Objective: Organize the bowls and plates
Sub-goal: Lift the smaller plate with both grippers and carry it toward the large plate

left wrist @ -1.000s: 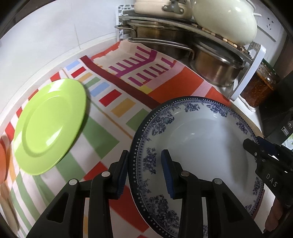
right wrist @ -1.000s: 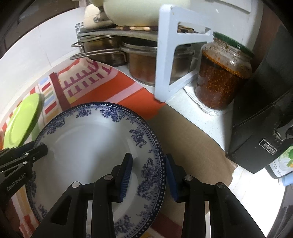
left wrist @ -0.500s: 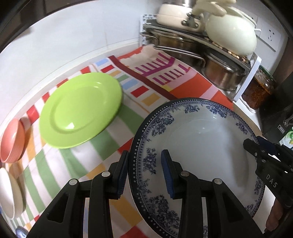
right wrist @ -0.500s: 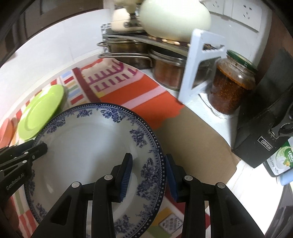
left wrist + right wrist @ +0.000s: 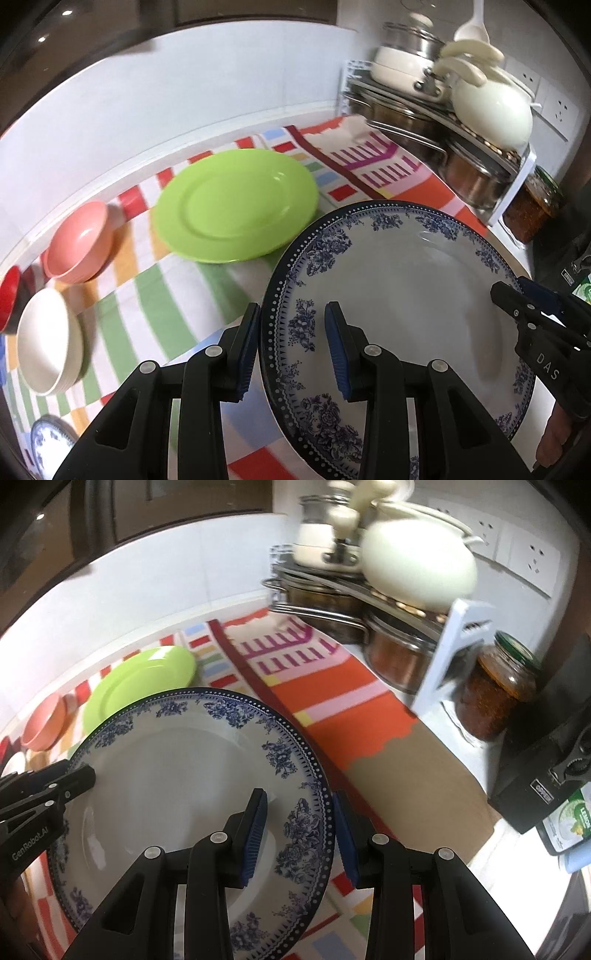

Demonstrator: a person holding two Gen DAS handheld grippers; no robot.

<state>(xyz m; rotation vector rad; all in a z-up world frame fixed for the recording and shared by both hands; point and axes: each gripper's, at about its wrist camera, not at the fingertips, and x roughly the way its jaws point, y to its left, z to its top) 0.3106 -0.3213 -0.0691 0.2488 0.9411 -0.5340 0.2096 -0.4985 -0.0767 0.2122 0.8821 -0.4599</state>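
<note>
Above the striped cloth (image 5: 155, 295) that covers the counter, you hold the blue-and-white plate (image 5: 406, 295) off the surface between both tools. Your left gripper (image 5: 291, 347) is clamped on the plate's near-left rim, one pad on the face and one underneath. Your right gripper (image 5: 299, 830) grips the opposite rim the same way, so the plate hangs tilted between them.

Judge this plate as glazed ceramic: stiff, fairly heavy for its thin edge, slick under rubber pads and quick to chip or shatter if it drops. The rim is the only place to take hold, and two opposed grips look like the safe choice; keep both hands moving together so you do not twist it.

From the left wrist you can see where it might go. The green plate (image 5: 236, 206) lies on the cloth toward the back wall. A pink bowl (image 5: 77, 240) and a stack of white bowls (image 5: 48, 343) sit along the cloth's left edge, and another blue-patterned dish (image 5: 51, 443) peeks in at the near-left corner.

From the right wrist, the white bowls and that dish are lost. Instead you get the far right end: the pot rack (image 5: 454, 646), the jar (image 5: 495, 690) just beside it, and bare counter past the cloth's right edge.
</note>
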